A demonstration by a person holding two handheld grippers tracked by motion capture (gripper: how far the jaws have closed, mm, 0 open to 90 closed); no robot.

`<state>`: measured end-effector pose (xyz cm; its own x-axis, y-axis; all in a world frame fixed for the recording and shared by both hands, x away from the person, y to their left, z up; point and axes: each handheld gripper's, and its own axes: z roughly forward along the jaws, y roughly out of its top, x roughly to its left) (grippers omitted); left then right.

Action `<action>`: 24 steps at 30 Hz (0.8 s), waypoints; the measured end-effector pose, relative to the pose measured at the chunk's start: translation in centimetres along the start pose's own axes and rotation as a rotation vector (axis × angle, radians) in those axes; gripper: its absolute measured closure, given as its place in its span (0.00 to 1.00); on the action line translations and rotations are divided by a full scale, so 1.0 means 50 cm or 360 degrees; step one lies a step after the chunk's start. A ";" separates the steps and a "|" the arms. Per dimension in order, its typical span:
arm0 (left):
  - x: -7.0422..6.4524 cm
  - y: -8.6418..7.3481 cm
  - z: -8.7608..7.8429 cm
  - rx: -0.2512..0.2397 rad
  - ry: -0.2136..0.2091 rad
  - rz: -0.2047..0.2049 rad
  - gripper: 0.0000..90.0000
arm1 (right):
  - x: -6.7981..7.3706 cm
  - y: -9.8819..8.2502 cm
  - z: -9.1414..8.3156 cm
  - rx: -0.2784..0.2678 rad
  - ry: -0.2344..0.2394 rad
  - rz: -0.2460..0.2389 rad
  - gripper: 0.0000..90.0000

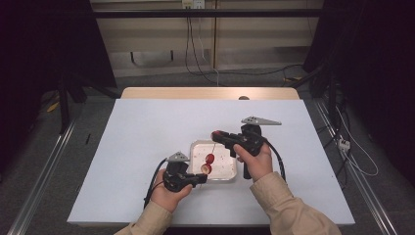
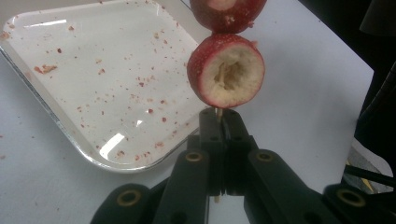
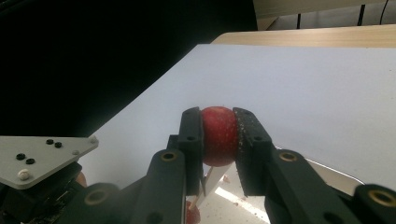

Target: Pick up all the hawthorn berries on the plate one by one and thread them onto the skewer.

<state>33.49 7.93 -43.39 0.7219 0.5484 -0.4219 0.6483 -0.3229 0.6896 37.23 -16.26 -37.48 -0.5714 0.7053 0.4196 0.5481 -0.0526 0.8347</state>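
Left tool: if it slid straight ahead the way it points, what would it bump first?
Likely the cored red fruit on the skewer that the left tool pinches; it sits right beyond the tips, over the tray edge.

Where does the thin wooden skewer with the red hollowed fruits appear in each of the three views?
High view: the thin wooden skewer slants over the tray, between both grippers.
Left gripper view: its tip shows at centre, clamped between the shut jaws, under the fruits.
Right gripper view: a pale stretch shows low at centre, below the clamped fruit.
Shared landmark: the clear square tray with red crumbs.
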 end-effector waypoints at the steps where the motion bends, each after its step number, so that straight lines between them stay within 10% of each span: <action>1: 0.000 0.000 0.000 0.0003 -0.0002 0.0002 0.99 | -0.001 0.000 0.000 -0.0001 0.0002 0.0003 0.83; 24: -0.003 0.000 0.001 -0.0033 0.0015 0.0009 1.00 | -0.006 0.000 0.002 -0.0018 0.0030 0.0089 0.83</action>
<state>33.40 7.82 -43.38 0.7232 0.5538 -0.4126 0.6390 -0.3100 0.7040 37.46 -16.42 -37.66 -0.5515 0.6874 0.4725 0.5727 -0.0998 0.8137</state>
